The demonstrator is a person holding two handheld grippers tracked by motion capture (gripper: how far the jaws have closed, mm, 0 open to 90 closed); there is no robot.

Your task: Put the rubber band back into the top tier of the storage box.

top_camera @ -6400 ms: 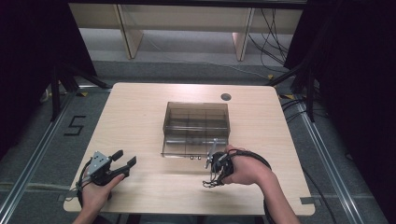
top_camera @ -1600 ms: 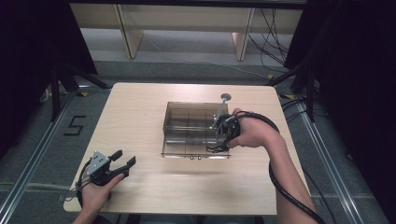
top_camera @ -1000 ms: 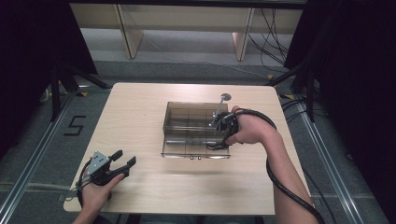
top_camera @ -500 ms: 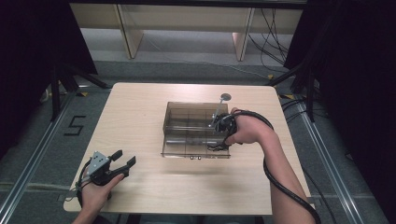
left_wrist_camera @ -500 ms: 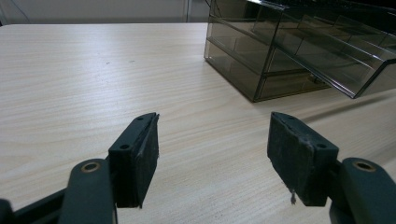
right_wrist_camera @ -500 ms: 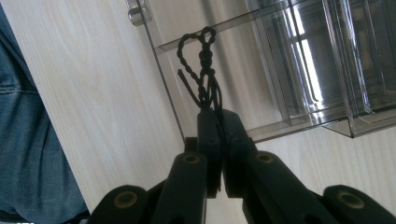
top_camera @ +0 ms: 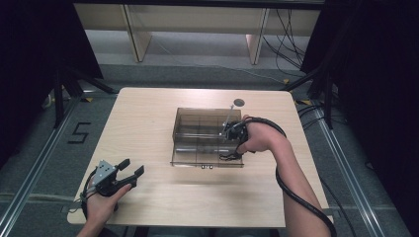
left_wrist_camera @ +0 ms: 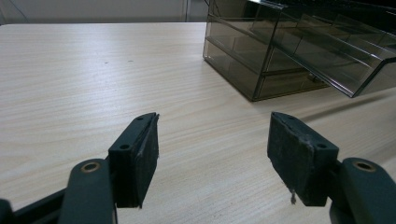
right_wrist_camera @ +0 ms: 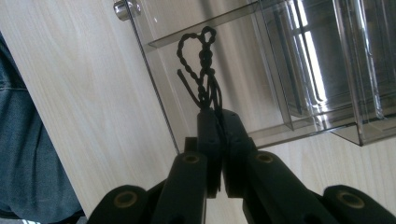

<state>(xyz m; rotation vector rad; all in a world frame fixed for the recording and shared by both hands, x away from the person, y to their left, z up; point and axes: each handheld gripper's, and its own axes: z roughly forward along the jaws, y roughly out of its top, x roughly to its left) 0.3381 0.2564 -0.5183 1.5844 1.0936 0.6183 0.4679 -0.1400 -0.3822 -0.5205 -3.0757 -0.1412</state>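
A smoky clear plastic drawer box (top_camera: 197, 129) stands mid-table, its bottom drawer (top_camera: 207, 161) pulled out toward me. My right gripper (top_camera: 231, 151) hangs over the drawer's right end, shut on a black braided cord (right_wrist_camera: 201, 70). The cord's loops dangle above the open drawer (right_wrist_camera: 224, 74) in the right gripper view. My left gripper (top_camera: 129, 174) rests at the table's near left corner, open with nothing between its pads (left_wrist_camera: 138, 154). It faces the box (left_wrist_camera: 289, 46) from a distance.
A small dark round disc (top_camera: 239, 102) lies on the table behind the box. A thin rod (top_camera: 228, 117) rises near the right gripper. Bare tabletop (top_camera: 148, 123) spreads left of the box. Cables trail on the floor at the right.
The right gripper, which was at the near table edge, rose over the box with the cord and has edged slightly toward me above the open drawer. The left gripper has stayed still.
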